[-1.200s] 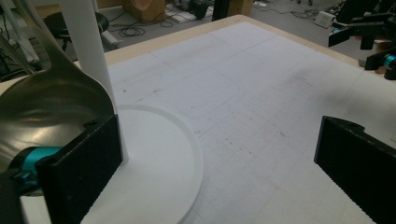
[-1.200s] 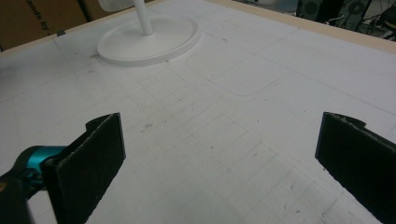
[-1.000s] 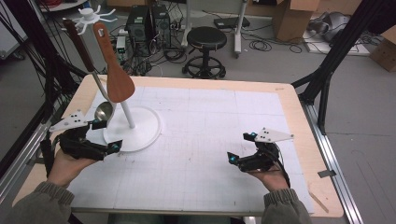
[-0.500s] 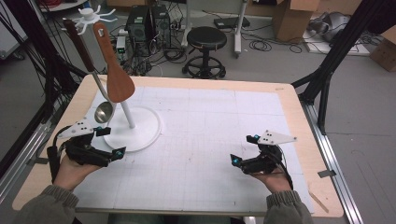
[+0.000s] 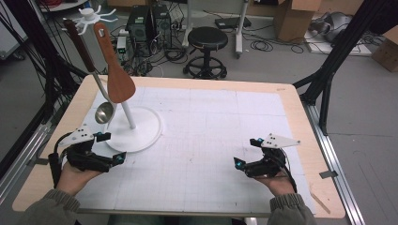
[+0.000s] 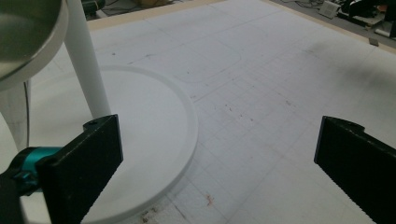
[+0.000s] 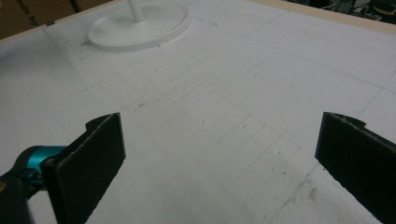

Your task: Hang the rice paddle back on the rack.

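Note:
A white stand with a round base (image 5: 136, 129) and a thin post (image 5: 126, 112) stands at the table's left. A wooden spatula (image 5: 117, 79) and a metal ladle (image 5: 104, 112) hang from its top hooks (image 5: 91, 16). My left gripper (image 5: 112, 146) is open just in front of the base and holds nothing. In the left gripper view its jaws (image 6: 217, 158) stand wide apart, with the ladle bowl (image 6: 23, 37) and the post (image 6: 86, 70) close at the upper left. My right gripper (image 5: 246, 152) is open and holds nothing over the mat at the near right. The base (image 7: 140, 25) lies far ahead of it (image 7: 219, 158).
A white gridded mat (image 5: 211, 126) covers the wooden table (image 5: 291, 93). Black frame posts (image 5: 328, 70) rise at both sides. On the floor beyond the table are a stool (image 5: 205, 40), computer towers (image 5: 148, 21), cables and cardboard boxes (image 5: 293, 14).
My left gripper has drawn back from the stand toward the near edge. The right gripper has shifted slightly toward the near right. Both stay open.

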Demonstrator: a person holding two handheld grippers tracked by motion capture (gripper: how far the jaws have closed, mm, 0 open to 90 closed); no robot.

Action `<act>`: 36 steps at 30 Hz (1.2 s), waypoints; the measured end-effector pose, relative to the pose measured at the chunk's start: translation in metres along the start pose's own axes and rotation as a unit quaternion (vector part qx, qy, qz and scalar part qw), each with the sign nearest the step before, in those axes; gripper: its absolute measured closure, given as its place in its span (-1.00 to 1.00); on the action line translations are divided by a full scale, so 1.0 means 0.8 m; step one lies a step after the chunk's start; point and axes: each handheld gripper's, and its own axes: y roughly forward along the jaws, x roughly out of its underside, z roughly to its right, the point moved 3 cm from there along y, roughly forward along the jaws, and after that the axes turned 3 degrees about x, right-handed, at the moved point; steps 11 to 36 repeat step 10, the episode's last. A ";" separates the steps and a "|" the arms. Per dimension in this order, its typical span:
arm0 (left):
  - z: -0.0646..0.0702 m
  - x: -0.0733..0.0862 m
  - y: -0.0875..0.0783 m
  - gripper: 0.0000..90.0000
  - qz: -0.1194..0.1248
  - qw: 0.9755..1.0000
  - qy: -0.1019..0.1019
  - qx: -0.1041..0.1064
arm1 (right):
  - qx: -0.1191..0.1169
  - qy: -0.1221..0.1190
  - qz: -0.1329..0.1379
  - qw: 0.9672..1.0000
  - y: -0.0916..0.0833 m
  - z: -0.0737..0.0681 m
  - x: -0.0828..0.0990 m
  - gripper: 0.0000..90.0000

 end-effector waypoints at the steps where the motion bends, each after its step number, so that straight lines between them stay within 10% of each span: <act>1: 0.000 0.001 0.000 -0.96 0.001 1.000 0.001 -0.001 | -0.001 0.000 0.000 1.000 0.000 0.000 0.001 -0.99; 36: 0.002 0.016 0.002 -0.96 0.000 1.000 0.002 -0.003 | 0.001 0.000 0.002 1.000 -0.002 -0.001 0.004 -0.99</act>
